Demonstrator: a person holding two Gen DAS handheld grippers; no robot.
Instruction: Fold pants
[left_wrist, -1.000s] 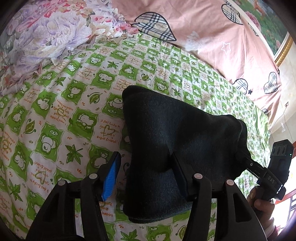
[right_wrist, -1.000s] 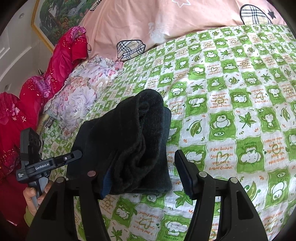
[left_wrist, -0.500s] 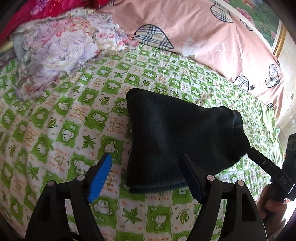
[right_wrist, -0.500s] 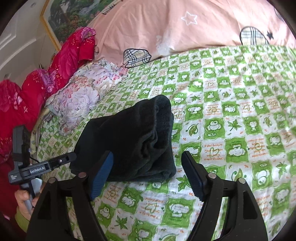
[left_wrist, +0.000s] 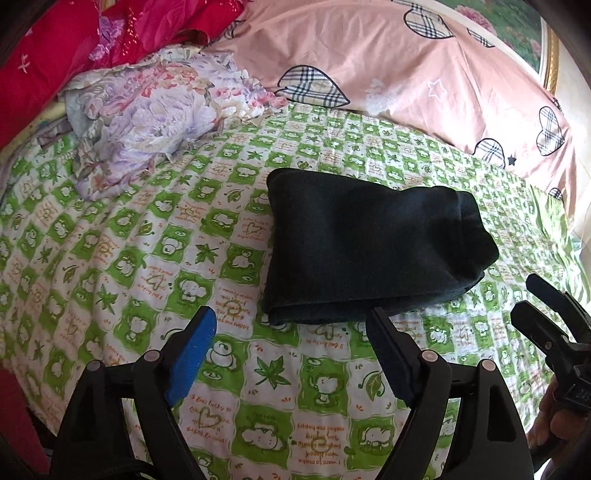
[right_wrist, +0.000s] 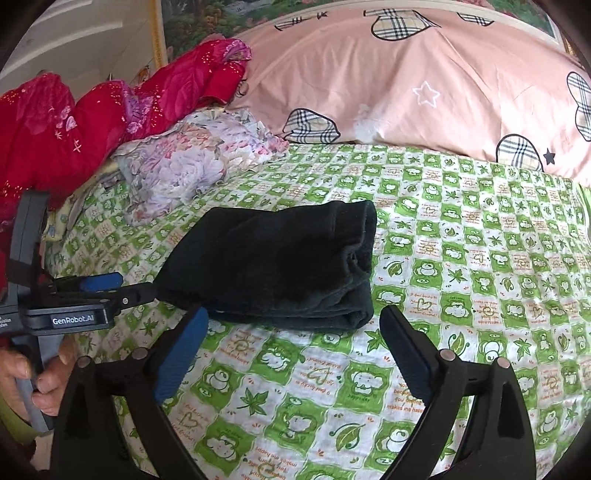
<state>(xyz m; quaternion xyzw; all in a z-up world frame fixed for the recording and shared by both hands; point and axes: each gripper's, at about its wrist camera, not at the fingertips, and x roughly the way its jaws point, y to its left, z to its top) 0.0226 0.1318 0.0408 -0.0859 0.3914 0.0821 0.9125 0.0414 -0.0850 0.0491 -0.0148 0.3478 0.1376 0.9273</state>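
Observation:
The dark pants (left_wrist: 369, 251) lie folded into a thick compact bundle on the green-and-white patterned bedsheet (left_wrist: 129, 258). They also show in the right wrist view (right_wrist: 280, 266). My left gripper (left_wrist: 291, 328) is open and empty, just in front of the bundle's near edge. My right gripper (right_wrist: 295, 325) is open and empty, just short of the bundle's near right corner. Each gripper shows at the edge of the other's view: the right one (left_wrist: 535, 299), the left one (right_wrist: 122, 288).
A floral quilt (left_wrist: 147, 110) is bunched at the back left of the bed. A pink pillow with plaid hearts (left_wrist: 406, 74) runs along the headboard. Red bedding (right_wrist: 74, 122) is piled at the far left. A framed picture (right_wrist: 236, 14) hangs behind.
Both grippers have let go of the pants and pulled back toward me. The bundle now lies flat on the sheet by itself.

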